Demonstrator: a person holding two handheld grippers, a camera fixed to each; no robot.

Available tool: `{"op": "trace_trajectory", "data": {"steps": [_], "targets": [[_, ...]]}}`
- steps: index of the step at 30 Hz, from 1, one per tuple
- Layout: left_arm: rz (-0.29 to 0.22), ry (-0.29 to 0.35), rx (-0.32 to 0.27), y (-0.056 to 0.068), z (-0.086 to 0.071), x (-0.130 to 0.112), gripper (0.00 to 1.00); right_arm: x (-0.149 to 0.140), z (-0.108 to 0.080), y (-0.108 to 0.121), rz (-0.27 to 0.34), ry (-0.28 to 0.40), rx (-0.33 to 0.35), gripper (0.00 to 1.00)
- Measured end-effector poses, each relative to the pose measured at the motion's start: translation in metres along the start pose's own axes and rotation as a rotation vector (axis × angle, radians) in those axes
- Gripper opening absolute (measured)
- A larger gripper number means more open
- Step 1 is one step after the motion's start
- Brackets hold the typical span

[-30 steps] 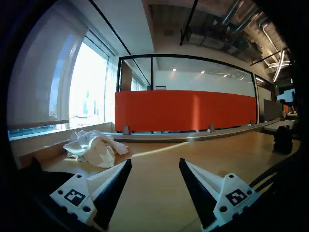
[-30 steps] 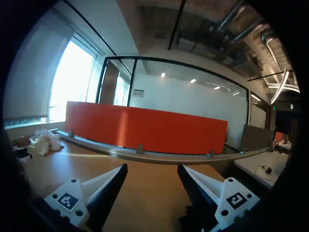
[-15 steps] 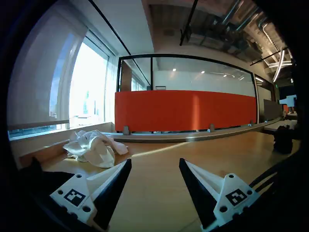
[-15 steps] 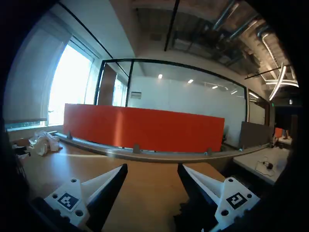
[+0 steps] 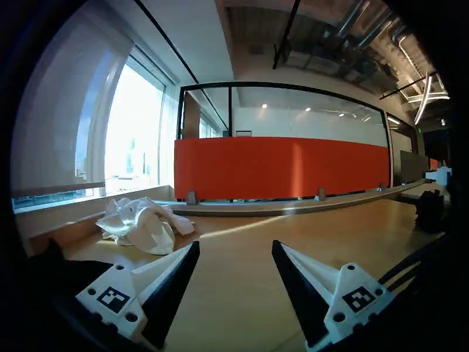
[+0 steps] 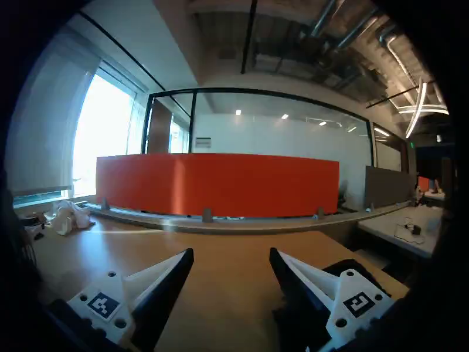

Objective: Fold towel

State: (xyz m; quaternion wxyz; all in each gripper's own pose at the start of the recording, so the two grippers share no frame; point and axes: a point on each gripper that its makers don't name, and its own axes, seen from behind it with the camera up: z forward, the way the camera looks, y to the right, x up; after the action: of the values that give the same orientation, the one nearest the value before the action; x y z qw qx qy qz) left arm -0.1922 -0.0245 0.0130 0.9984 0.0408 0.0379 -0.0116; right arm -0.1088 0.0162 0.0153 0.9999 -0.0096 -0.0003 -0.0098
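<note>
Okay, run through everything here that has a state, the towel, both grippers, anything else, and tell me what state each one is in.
Towel: crumpled in a heap on the table, not folded.
Left gripper: open, empty.
Right gripper: open, empty.
Ceiling light: on.

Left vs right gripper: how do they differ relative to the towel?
Left gripper has the crumpled towel close, ahead-left; right gripper sees it small, far left. Left gripper faces a long stretch of table; right gripper sits near the table's end. Both open, empty.
</note>
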Motion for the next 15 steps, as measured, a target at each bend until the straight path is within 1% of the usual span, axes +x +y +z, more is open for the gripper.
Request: {"op": "trace_trajectory", "data": {"steps": [6,15], "targets": [[0.000,0.000,0.000,0.000,0.000,0.000,0.91,-0.025,0.001,-0.003,-0.005,-0.002,0.001,1.00],[0.000,0.000,0.000,0.000,-0.001,0.000,0.91,-0.049,0.005,0.001,0.018,-0.009,-0.023,1.00]]}}
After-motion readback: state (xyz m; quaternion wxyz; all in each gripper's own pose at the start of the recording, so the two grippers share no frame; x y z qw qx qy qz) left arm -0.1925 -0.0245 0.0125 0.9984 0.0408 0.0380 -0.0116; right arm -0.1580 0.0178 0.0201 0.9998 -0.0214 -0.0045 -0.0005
